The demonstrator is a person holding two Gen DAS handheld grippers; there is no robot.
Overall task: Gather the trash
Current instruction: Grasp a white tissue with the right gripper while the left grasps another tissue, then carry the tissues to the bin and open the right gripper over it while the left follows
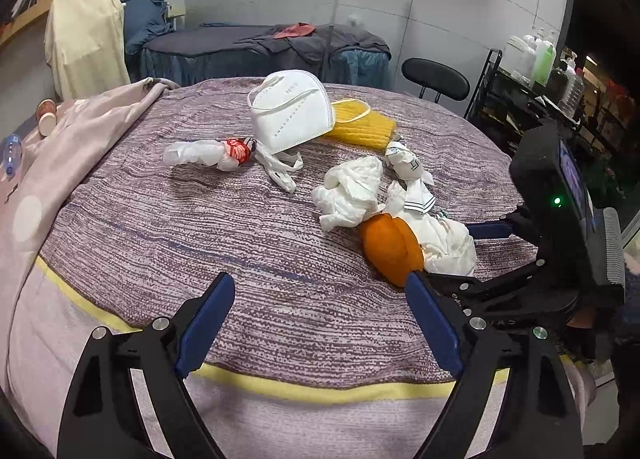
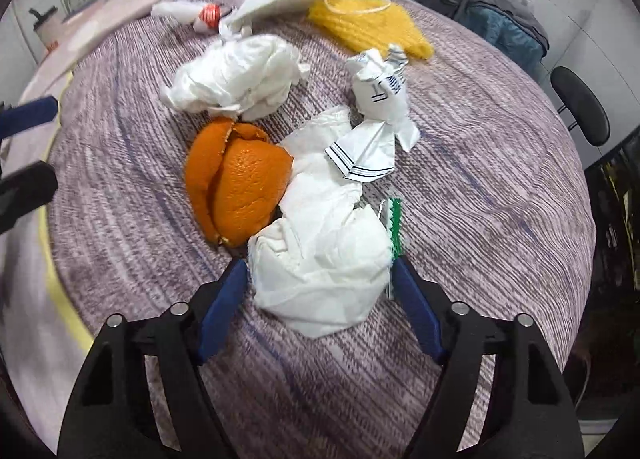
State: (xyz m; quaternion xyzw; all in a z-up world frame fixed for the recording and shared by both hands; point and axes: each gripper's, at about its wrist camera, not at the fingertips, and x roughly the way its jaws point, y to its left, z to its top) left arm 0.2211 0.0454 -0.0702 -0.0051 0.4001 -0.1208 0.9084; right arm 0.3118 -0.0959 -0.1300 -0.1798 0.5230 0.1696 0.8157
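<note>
The right gripper (image 2: 320, 279) is spread wide around a crumpled tissue (image 2: 320, 259) on the purple blanket (image 2: 480, 179), beside the orange peel (image 2: 240, 187). The left gripper (image 1: 320, 319) hangs released over bare blanket, nearer than the face mask (image 1: 290, 109).

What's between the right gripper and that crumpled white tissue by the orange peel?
Nothing visible. The right gripper is open with its fingers already on either side of the crumpled tissue. The orange peel lies against the tissue's left side, outside the fingers.
</note>
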